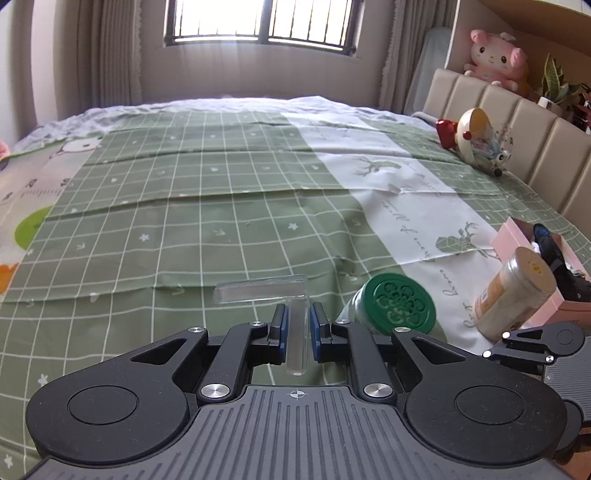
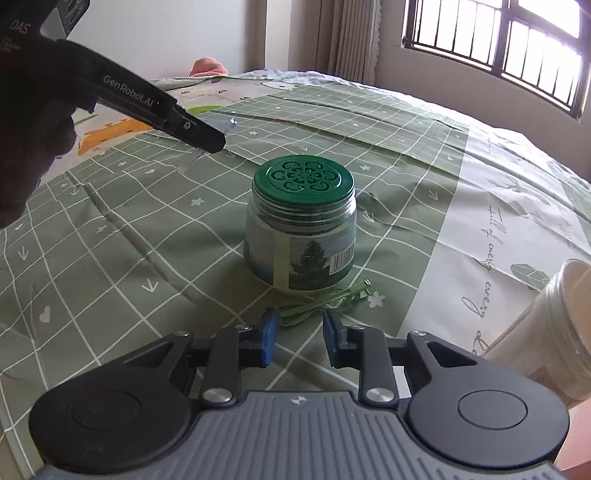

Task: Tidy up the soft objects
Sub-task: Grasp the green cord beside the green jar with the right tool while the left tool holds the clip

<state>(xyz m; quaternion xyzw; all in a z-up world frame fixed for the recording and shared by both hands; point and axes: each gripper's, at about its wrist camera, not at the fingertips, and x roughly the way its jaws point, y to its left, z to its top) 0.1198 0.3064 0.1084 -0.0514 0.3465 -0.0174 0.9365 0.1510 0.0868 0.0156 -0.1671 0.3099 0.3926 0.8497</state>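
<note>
Landmark for all placings: the green-lidded jar [image 2: 301, 225], which stood upright on the bed [image 1: 229, 206].

Left gripper [image 1: 297, 325]: seen left of the jar and just beside it. Its fingers [image 1: 277, 332] were clenched on a clear plastic L-shaped piece [image 1: 280, 295], one leg held between the blue pads, the other leg jutting out ahead and to the left. In the right wrist view the same gripper reached in above and left of the jar, raised off the sheet.

Green ribbon [image 2: 325, 301]: a thin looped strand that lay on the sheet touching the near foot of the jar.

Right gripper [image 2: 299, 332]: poised just short of the ribbon, on the near side of the jar. Fingers [image 2: 267, 334] released, parted and holding nothing.

Tan-lidded tub [image 1: 513, 291] and pink box [image 1: 517, 240]: right of the jar, the tub leaning against the box; dark items sat in the box, too blurred to name.

Risks, as judged: the ribbon was flat and slack, so the fingers might close on bedsheet instead, or nip one loop and drag the rest; being so near the jar, a reach could nudge or tip it on the soft mattress. The clear piece was smooth and held by one leg, so it might twist or slip.

Surface and room: green grid-print sheet with a white deer-print band, creased. Beyond the jar, a barred window [image 1: 258, 22] with curtains; to its far right, a padded headboard [image 1: 517, 122], a pink plush toy [image 1: 493, 59] above it, and more toys [image 1: 476, 140] at its foot.
</note>
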